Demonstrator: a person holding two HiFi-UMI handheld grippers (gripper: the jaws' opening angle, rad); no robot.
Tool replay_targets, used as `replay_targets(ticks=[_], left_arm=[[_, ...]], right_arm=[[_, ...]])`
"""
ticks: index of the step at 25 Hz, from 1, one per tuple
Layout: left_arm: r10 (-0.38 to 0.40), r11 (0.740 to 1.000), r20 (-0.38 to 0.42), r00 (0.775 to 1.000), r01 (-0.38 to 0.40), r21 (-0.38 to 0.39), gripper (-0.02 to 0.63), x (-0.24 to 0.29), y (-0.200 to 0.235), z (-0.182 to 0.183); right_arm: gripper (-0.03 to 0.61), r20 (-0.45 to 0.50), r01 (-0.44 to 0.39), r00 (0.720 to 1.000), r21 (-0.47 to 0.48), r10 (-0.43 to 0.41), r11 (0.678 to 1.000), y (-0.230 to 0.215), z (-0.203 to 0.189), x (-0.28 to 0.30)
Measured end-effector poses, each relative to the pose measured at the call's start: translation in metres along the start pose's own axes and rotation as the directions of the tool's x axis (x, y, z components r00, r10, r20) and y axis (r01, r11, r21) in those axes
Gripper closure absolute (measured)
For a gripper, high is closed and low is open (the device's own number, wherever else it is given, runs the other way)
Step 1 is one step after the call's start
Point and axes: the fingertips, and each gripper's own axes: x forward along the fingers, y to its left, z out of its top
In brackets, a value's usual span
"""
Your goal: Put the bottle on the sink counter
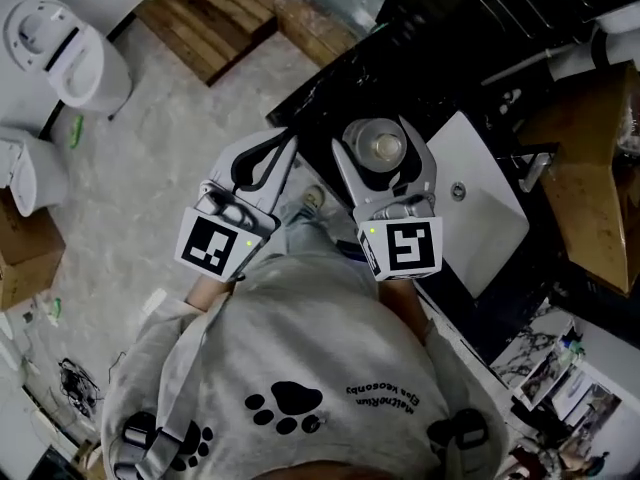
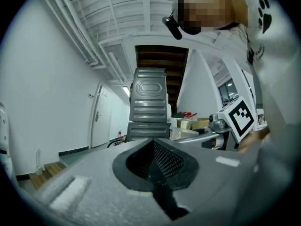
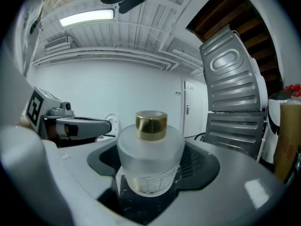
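So the person in the grey sweatshirt [image 1: 300, 368] with paw prints is holding both tools out in front, side by side, over the edge of a dark worktop [image 1: 330, 98]. The right hand-held gripper [image 1: 373, 136] is clamping the bottle [image 1: 375, 148], with one jaw sitting on each side of it. In the right gripper view the right hand-held gripper [image 3: 153, 147] is showing that bottle [image 3: 149, 159] standing upright right in the middle. It's a squat frosted thing with a shiny gold cap [image 3: 151, 125] and some printed label low on the body. The black speckled worktop [image 3: 136, 206] is showing directly underneath it, though I honestly can't tell if the base is touching or just hanging over it. From the head view, the bottle is sitting over the worktop just beside the white sink [image 1: 495, 218], on the side away from the faucet [image 1: 535, 168]. The left hand-held gripper [image 1: 285, 146] is carrying nothing. In its own view the left hand-held gripper [image 2: 153, 140] is showing its jaws pressed together with only the hollow of the pads between them. It's hanging just off the worktop's edge, over the pale floor [image 1: 150, 168]. Farther off on that floor, a toilet [image 1: 70, 58] and a wooden pallet [image 1: 205, 18] are sitting well apart from the action.
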Motion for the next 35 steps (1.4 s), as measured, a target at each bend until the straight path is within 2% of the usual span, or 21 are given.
replay_targets(ticks=[7,16,26,32,35], left_arm=[[-0.133,0.991,0.01,0.991,0.134,-0.018,0.612,0.081,0.021,-0.01],[-0.286,0.958,-0.035,0.958,0.287,0.008,0.612,0.152,0.001,-0.013],[-0.435,0.899,-0.066,0.898,0.438,0.025,0.612,0.179,-0.038,-0.015],[-0.506,0.862,-0.043,0.862,0.506,-0.003,0.612,0.194,-0.049,-0.013],[-0.524,0.852,-0.044,0.851,0.524,-0.015,0.612,0.2,-0.045,-0.016]], right_arm=[[0.242,-0.062,0.09,0.994,0.048,-0.087,0.995,-0.05,-0.024,0.025],[0.242,-0.063,0.239,0.97,0.111,-0.233,0.965,-0.108,-0.027,0.019],[0.242,-0.075,0.424,0.905,0.117,-0.418,0.898,-0.144,-0.028,-0.024],[0.242,-0.081,0.49,0.872,0.091,-0.483,0.867,-0.155,-0.022,-0.031],[0.242,-0.086,0.507,0.861,0.094,-0.5,0.857,-0.159,-0.018,-0.026]])
